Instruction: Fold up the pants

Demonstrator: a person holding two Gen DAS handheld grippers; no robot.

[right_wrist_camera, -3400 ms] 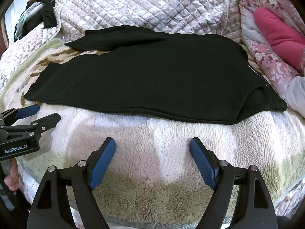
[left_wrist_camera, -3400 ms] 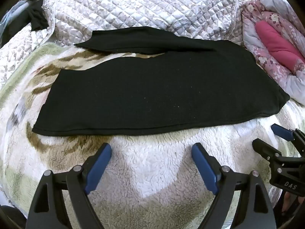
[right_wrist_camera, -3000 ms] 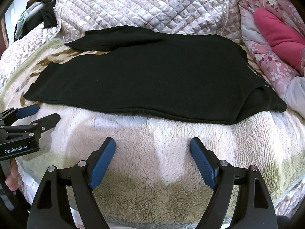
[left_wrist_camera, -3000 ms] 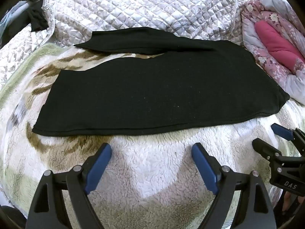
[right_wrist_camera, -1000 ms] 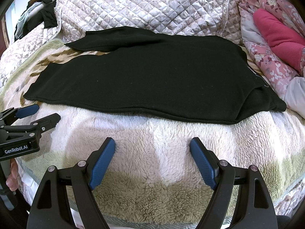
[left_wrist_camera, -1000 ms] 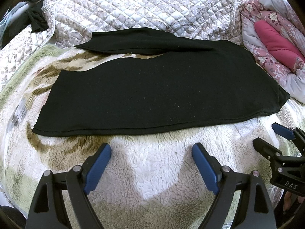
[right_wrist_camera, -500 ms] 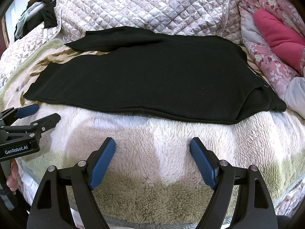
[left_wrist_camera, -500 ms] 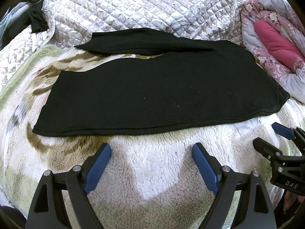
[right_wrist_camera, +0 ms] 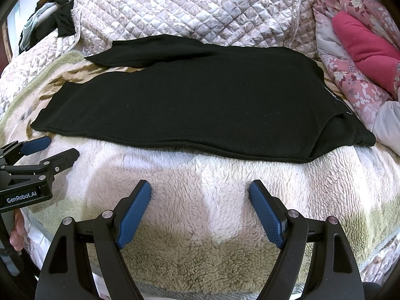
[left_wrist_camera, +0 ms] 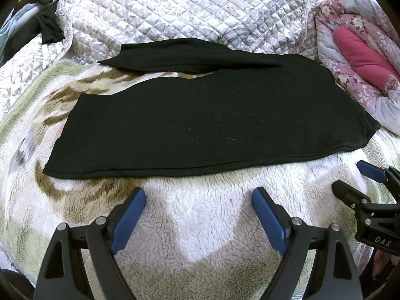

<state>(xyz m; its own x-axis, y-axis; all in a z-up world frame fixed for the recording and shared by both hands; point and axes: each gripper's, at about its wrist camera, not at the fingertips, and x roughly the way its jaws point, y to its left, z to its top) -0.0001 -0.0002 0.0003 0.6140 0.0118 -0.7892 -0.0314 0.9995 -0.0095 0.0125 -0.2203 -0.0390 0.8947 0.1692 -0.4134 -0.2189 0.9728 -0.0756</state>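
Ahead of both grippers, the black knit pants [left_wrist_camera: 205, 125] lie flat on the fleecy blanket [left_wrist_camera: 205, 210], long axis crosswise, cuffs left, waistband right. Left gripper [left_wrist_camera: 198, 201] sits nearer the cuffs, right gripper [right_wrist_camera: 200, 192] nearer the waist; both jaws are spread and empty, short of the near hem.

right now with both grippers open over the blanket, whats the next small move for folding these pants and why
Probably ease both grippers forward to the near hem. The black pants lie flat and unfolded on the fleece blanket, legs slightly apart, and the left gripper and right gripper hang open short of the cloth, touching nothing. Reaching that near edge comes before any fold.
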